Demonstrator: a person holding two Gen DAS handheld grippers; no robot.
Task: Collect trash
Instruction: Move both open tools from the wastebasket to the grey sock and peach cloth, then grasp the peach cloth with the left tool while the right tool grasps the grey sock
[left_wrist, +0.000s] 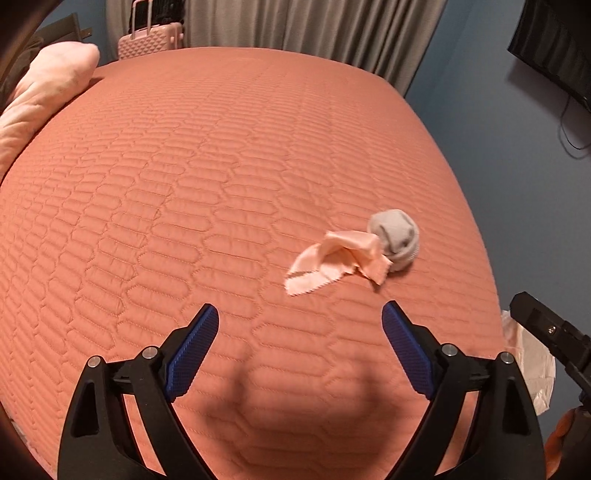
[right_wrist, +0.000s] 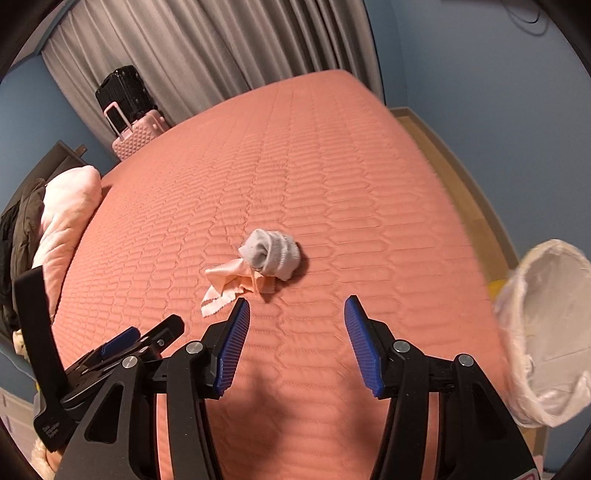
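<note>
A rolled grey sock (left_wrist: 397, 234) (right_wrist: 271, 251) lies on the salmon quilted bed (left_wrist: 221, 184) (right_wrist: 332, 184), touching a crumpled peach cloth (left_wrist: 332, 260) (right_wrist: 229, 280). My left gripper (left_wrist: 300, 314) is open and empty, hovering above the bed short of the cloth, which lies ahead and to its right. My right gripper (right_wrist: 296, 308) is open and empty, just short of the sock and cloth. The left gripper's body shows at the lower left of the right wrist view (right_wrist: 122, 347). A bin lined with a white bag (right_wrist: 546, 332) (left_wrist: 532, 362) stands beside the bed at the right.
A pink pillow (left_wrist: 44, 92) (right_wrist: 62, 221) lies at the bed's left end with dark clothing (right_wrist: 22, 236) beside it. A pink suitcase (left_wrist: 151, 38) (right_wrist: 136, 136) and a black one (right_wrist: 122, 92) stand before grey curtains (right_wrist: 207, 48). A wall TV (left_wrist: 554, 48) hangs right.
</note>
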